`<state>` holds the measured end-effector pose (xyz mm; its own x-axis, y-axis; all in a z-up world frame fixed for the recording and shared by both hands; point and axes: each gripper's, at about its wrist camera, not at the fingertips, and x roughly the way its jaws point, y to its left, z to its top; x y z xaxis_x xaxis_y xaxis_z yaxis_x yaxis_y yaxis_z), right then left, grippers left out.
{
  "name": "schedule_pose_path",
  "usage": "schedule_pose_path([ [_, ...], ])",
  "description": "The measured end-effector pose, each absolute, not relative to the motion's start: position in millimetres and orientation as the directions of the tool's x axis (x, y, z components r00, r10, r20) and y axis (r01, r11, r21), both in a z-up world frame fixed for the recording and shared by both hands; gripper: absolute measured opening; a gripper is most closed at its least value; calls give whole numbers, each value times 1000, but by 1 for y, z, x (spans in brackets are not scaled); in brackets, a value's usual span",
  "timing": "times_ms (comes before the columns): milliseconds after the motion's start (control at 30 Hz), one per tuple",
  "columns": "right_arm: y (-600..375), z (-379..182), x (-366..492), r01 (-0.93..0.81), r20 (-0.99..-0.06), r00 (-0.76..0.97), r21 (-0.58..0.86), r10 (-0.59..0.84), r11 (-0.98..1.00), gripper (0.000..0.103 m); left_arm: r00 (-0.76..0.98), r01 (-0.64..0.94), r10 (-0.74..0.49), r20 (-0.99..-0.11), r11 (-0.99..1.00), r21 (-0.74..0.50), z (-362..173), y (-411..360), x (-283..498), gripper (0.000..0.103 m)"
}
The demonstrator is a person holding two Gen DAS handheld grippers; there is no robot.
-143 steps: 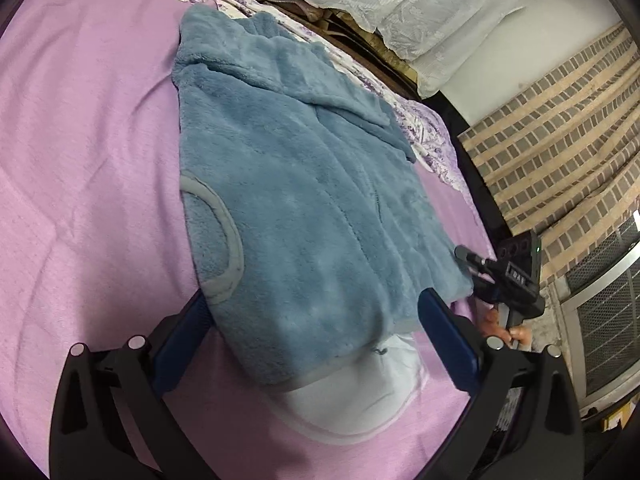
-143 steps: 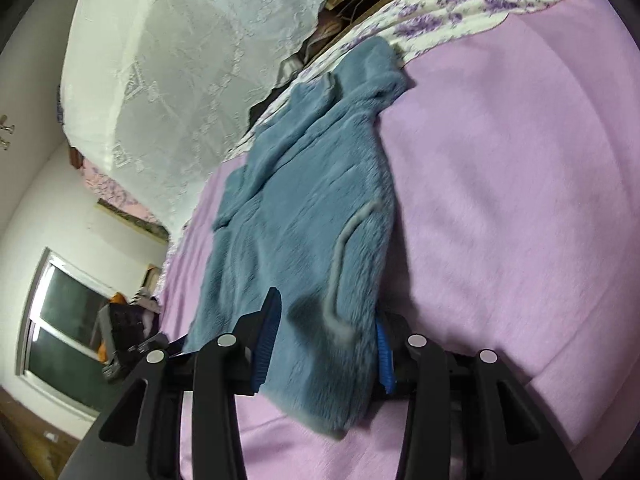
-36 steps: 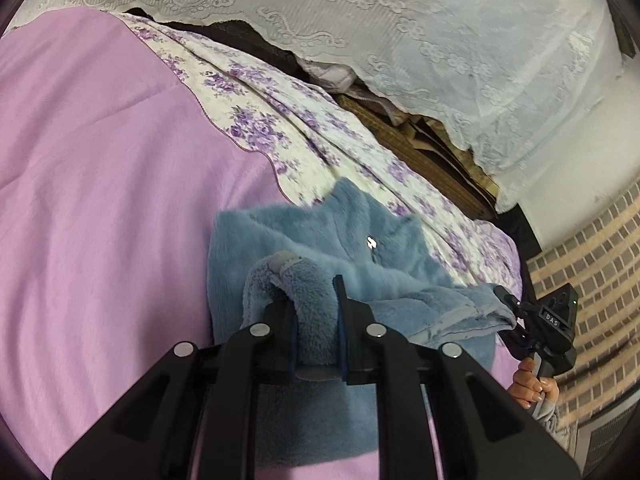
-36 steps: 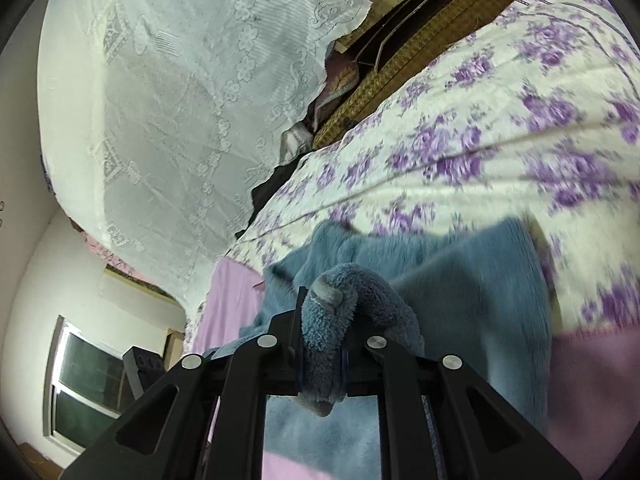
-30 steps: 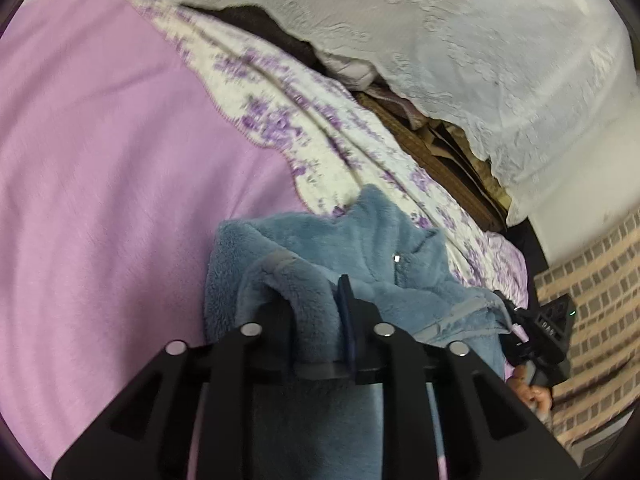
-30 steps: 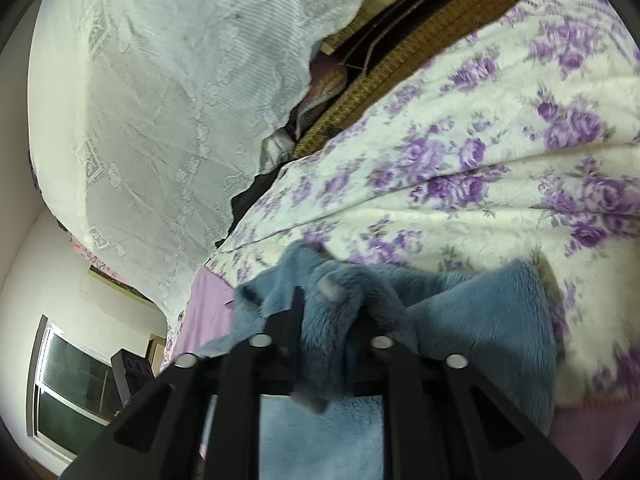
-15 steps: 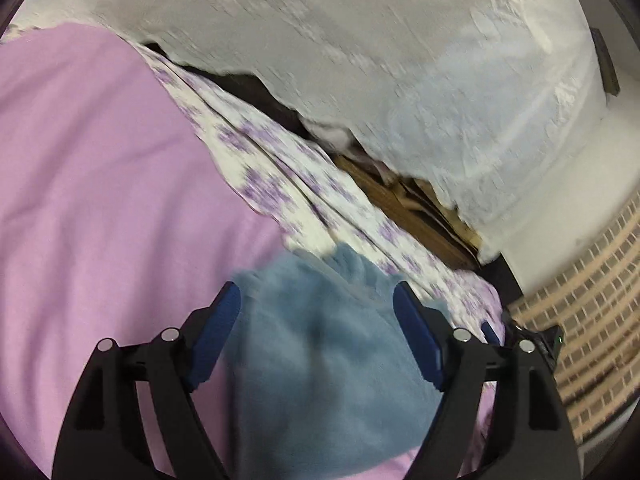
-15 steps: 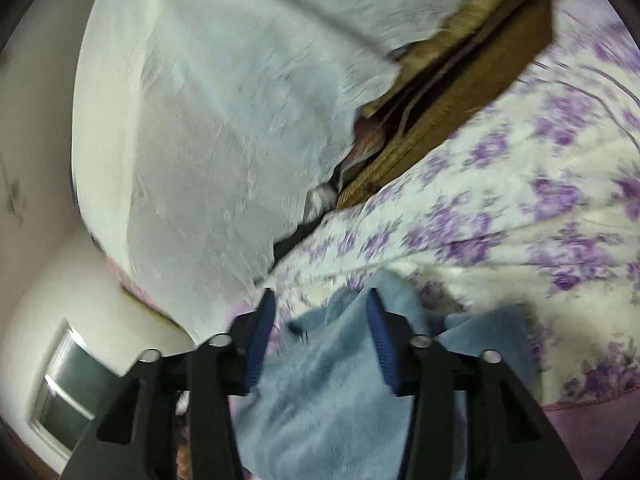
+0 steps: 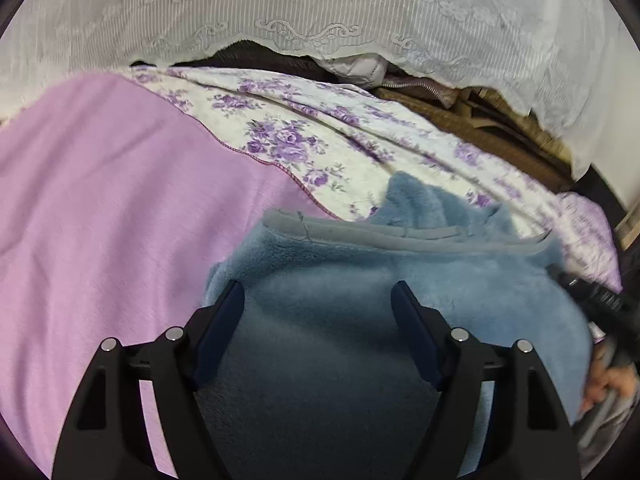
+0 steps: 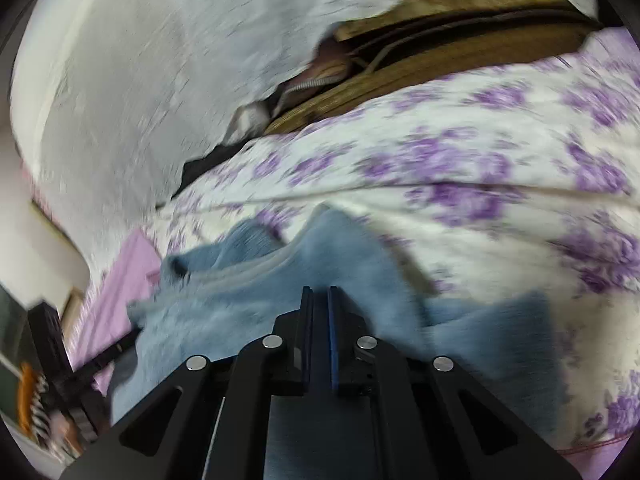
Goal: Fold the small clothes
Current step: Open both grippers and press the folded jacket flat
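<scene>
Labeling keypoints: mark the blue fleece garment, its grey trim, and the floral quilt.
blue fleece garment (image 9: 460,280), left wrist view, folded top layer
grey trim (image 9: 360,236), left wrist view, edge binding
floral quilt (image 9: 280,140), left wrist view, purple rose print

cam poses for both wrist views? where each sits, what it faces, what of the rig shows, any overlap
Left wrist: on the left claw, looking along its wide-open fingers over the folded blue fleece garment toward the floral quilt and lace curtain; the right claw shows at right.
Right wrist: on the right claw, fingers nearly together, motion-blurred, facing the same garment.
Shared: garment, quilt, curtain, pink blanket.
</scene>
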<state>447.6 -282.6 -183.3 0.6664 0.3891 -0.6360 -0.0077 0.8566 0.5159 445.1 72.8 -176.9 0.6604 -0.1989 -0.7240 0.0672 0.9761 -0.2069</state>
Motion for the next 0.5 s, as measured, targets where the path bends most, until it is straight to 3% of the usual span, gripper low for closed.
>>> schedule_pose_path([
  [100,-296,-182,437,14,-604,690,562,399,827,5,683,57,-191,-705,976,-210,-170,76,434,72],
  [133,-295,-178,430,17,-598,706,550,380,835,11,696,64,-200,-690,974,-217,-166,77,427,72],
  [233,-274,-144,392,-86,-548,766,430,336,899,12,739,151,-255,-623,965,-216,-146,74,388,75],
  [300,-262,-133,368,-139,-529,773,396,349,908,15,750,176,-247,-614,969,-175,-144,65,371,88],
  [367,-246,-135,354,-165,-554,748,377,365,911,23,740,166,-186,-647,982,-93,-153,52,364,92],
  [433,-231,-154,348,-156,-634,698,320,333,935,25,703,146,-114,-702,989,-14,-170,42,371,92],
  [500,-226,-175,353,-141,-686,658,291,309,946,25,675,131,-83,-733,991,8,-179,40,379,98],
])
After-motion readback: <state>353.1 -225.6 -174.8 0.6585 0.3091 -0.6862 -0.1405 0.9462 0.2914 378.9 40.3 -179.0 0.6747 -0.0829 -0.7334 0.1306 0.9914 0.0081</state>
